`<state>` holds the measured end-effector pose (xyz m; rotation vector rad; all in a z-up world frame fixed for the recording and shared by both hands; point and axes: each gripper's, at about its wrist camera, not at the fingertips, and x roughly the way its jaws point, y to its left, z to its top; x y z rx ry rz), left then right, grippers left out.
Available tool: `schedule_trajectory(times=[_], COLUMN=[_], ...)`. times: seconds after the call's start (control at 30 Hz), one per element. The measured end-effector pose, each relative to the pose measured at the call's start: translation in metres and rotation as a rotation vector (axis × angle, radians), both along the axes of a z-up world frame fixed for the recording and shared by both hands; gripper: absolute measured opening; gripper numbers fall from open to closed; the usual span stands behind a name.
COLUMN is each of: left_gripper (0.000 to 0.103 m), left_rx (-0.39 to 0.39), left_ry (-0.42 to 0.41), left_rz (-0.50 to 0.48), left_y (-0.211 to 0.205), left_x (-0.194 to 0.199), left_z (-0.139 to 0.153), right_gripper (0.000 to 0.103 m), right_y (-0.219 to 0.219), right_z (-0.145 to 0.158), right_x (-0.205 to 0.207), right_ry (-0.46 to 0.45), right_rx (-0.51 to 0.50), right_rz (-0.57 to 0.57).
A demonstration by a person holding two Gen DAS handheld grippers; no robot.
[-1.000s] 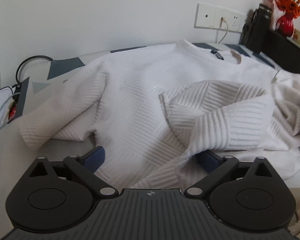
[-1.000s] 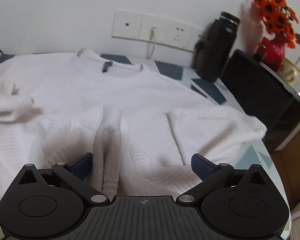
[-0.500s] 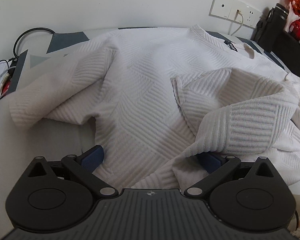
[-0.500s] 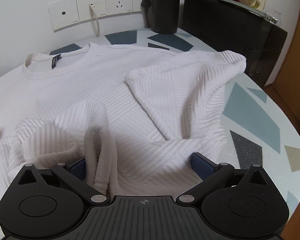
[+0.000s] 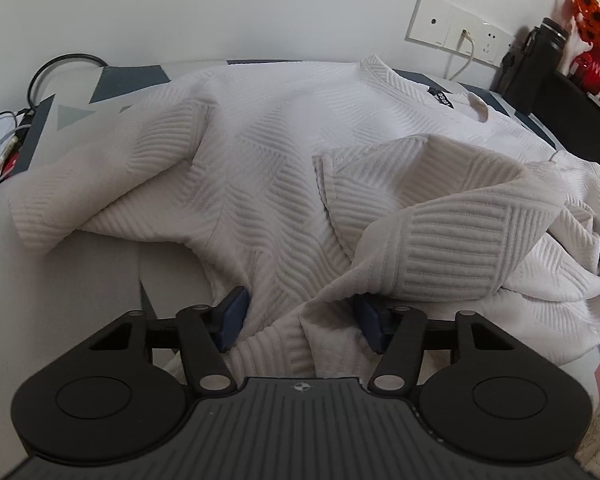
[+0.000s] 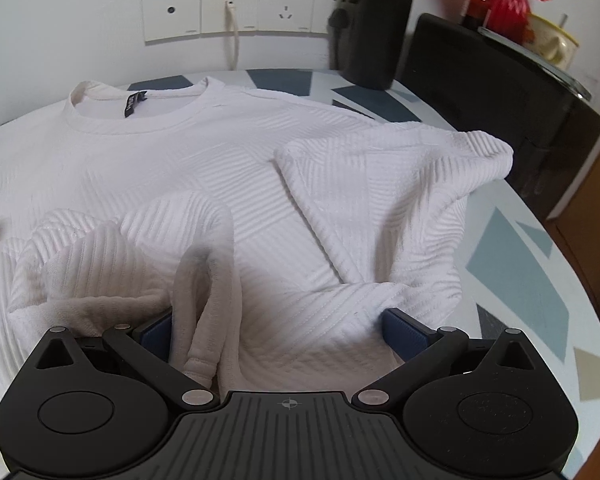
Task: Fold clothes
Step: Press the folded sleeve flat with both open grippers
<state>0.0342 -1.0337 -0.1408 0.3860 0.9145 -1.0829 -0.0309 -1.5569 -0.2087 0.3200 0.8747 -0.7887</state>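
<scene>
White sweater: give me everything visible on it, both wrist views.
The white sweater is a ribbed, geometric-textured knit with a round collar carrying a black neck label. It lies front-up across the patterned table, collar toward the wall. One sleeve is folded inward over the chest; the other sleeve is spread outward. The hem is bunched and lifted, its fabric lying between the open fingers of the left claw and right claw.

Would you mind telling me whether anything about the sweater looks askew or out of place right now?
Yes. The sweater is not lying flat: its hem is bunched up in a rumpled heap near the left hand-held gripper and the right hand-held gripper, and one sleeve lies folded crookedly across the body.
</scene>
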Motion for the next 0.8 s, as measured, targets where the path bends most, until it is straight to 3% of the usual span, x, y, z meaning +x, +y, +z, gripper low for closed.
schedule_trajectory(times=[0.13,0.4,0.6,0.8], left_gripper=[0.060,0.053,0.053,0.053], left_rx=[0.008,0.058,0.061,0.108], left_ry=[-0.014,-0.146,-0.078,-0.100], left_rz=[0.018,-0.032,0.077,0.186], left_y=[0.003,-0.005,0.000,-0.003], left_x=[-0.008,-0.040,-0.045,-0.064], left_z=[0.001,0.007,0.007,0.010], right_gripper=[0.102,0.102,0.102,0.102], right_y=[-0.001,-0.007,-0.017,-0.037], right_z=[0.002,0.005,0.004,0.001], right_x=[0.004,0.006,0.012,0.022], right_ry=[0.012,0.005,-0.010,-0.018], right_rx=[-0.009,-0.003,-0.015,0.005], right_rz=[0.058,0.145,0.256,0.434])
